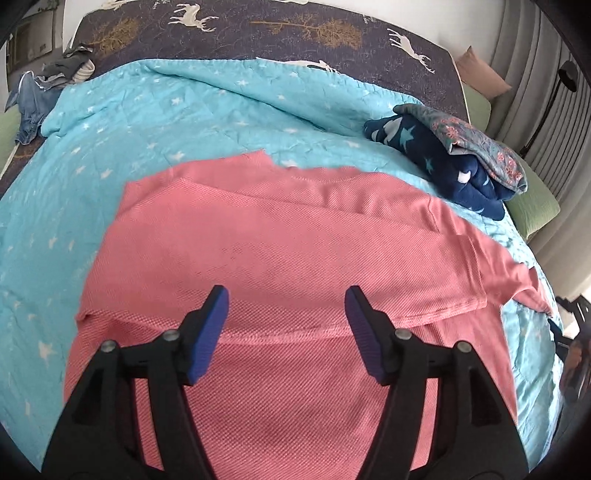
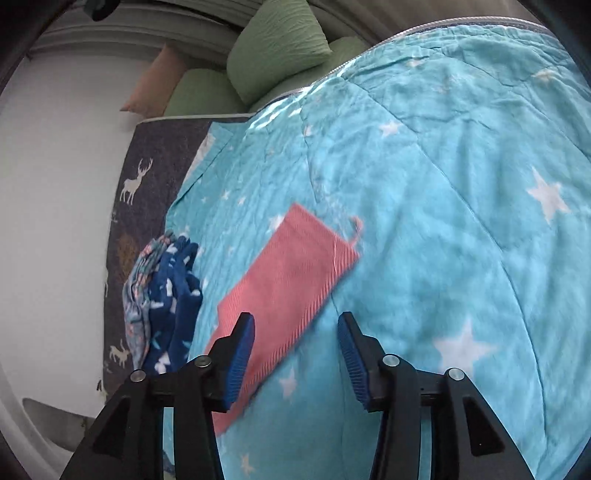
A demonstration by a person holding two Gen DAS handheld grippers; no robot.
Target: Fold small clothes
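Observation:
A pink shirt (image 1: 288,236) lies spread on the turquoise star-print quilt (image 1: 122,122), its lower part folded up over the body. My left gripper (image 1: 286,301) hovers above the shirt's middle, open, with nothing between its blue pads. In the right wrist view a pink sleeve (image 2: 291,269) of the shirt lies flat on the quilt (image 2: 461,229). My right gripper (image 2: 295,325) is open just above the sleeve's near end, and the left pad (image 2: 240,354) overlaps the sleeve's edge without pinching it.
A stack of folded clothes, navy star fleece under floral fabric (image 1: 454,155), sits at the quilt's far right, also seen as the folded stack (image 2: 166,295). Loose garments (image 1: 48,85) lie at the far left. Green pillows (image 2: 280,48) and the dark deer-print bedspread (image 1: 258,33) border the quilt.

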